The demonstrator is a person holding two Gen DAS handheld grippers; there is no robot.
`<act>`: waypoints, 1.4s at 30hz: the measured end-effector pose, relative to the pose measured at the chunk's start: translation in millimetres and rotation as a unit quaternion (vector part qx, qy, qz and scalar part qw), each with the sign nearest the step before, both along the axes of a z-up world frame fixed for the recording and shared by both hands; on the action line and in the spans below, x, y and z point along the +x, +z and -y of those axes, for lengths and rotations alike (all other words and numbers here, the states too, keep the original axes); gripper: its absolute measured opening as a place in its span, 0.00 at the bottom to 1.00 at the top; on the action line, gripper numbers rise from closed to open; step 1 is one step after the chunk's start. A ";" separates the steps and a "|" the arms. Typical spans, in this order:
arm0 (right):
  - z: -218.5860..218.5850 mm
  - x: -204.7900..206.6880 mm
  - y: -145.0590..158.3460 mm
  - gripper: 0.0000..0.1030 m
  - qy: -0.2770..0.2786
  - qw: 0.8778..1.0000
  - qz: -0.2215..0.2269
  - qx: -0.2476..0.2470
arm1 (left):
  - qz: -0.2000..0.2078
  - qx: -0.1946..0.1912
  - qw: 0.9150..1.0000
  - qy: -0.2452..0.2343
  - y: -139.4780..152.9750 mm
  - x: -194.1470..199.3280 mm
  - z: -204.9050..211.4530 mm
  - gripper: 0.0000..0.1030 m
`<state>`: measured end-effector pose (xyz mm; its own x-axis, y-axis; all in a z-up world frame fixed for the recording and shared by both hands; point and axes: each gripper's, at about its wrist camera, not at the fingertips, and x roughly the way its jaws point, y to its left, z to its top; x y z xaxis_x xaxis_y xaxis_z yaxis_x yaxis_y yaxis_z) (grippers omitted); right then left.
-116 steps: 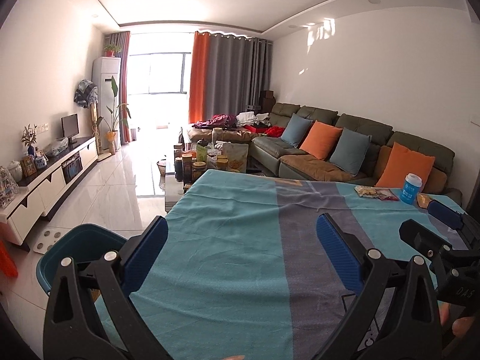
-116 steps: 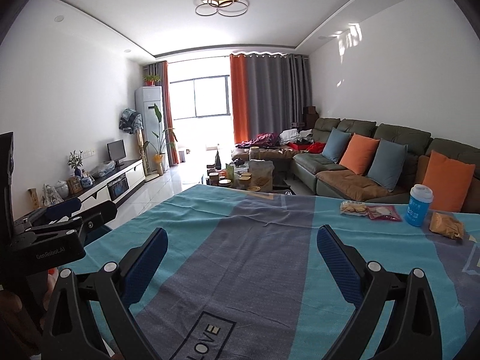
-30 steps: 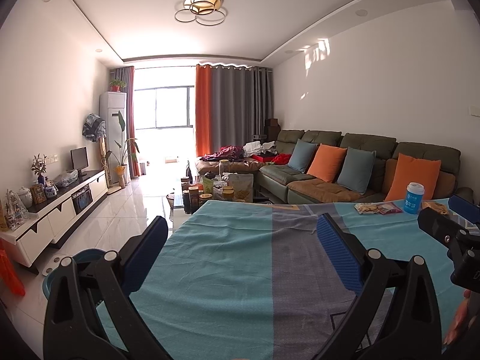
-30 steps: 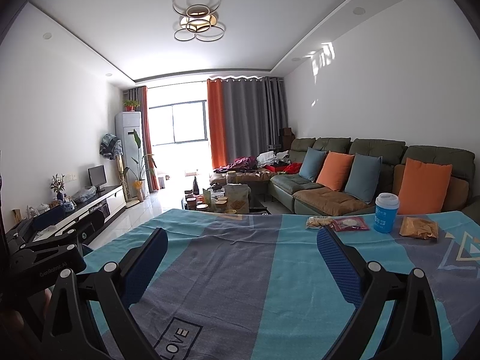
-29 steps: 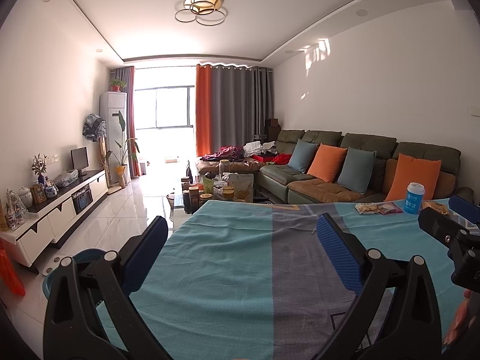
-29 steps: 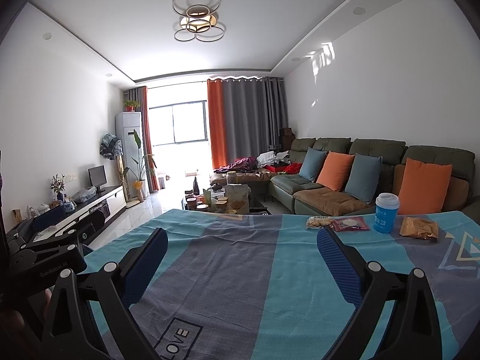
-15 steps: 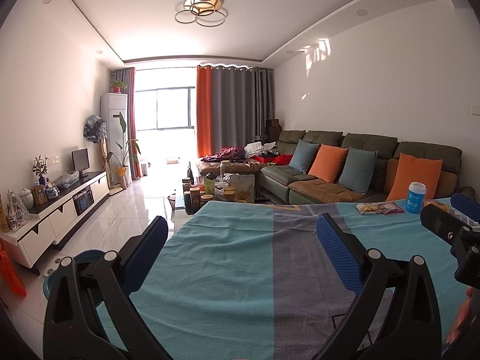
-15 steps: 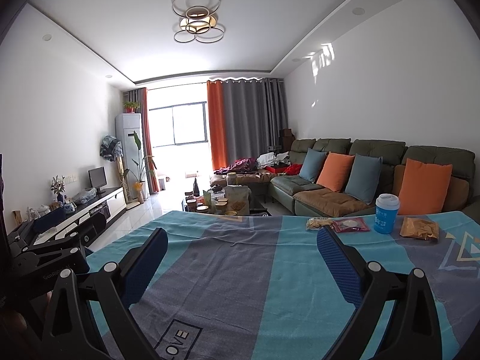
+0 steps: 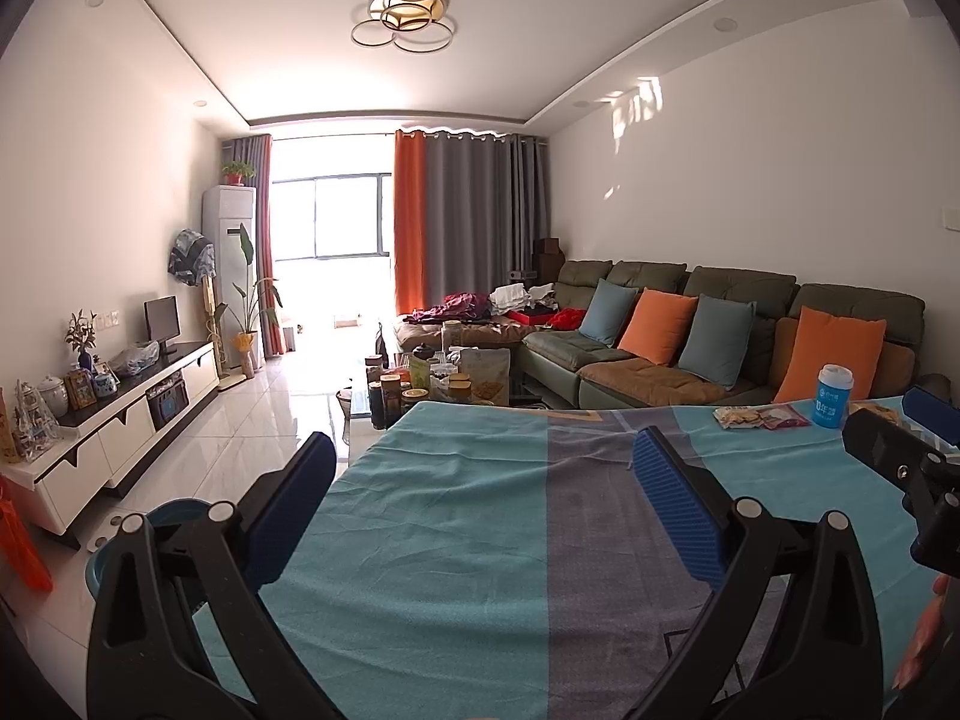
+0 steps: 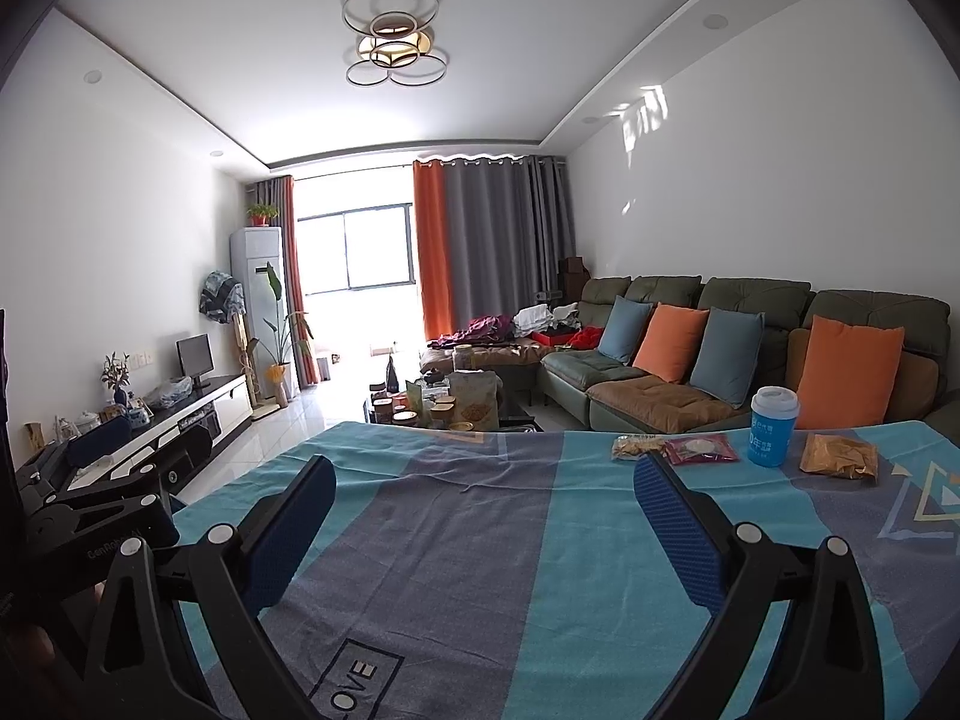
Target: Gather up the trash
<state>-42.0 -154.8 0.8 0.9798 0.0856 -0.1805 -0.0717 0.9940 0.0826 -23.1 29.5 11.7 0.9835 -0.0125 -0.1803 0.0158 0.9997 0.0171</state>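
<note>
My right hand-held gripper (image 10: 480,516) and left hand-held gripper (image 9: 480,510) gape empty; reaching the crumpled tan wrapper (image 10: 839,456) at 1 o'clock, I risk toppling the blue lidded cup (image 10: 773,427).

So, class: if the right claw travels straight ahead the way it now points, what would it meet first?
Probably nothing soon. The right claw, open and empty, points across bare tablecloth. The wrappers, the cup and the brown bag lie right of that line. Depth is unclear.
</note>
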 end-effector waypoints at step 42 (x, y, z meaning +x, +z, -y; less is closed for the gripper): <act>-2.4 -1.4 -1.0 0.93 -0.001 1.000 0.000 0.002 | -0.001 0.002 1.000 -0.002 0.9 1.0 1.2 0.95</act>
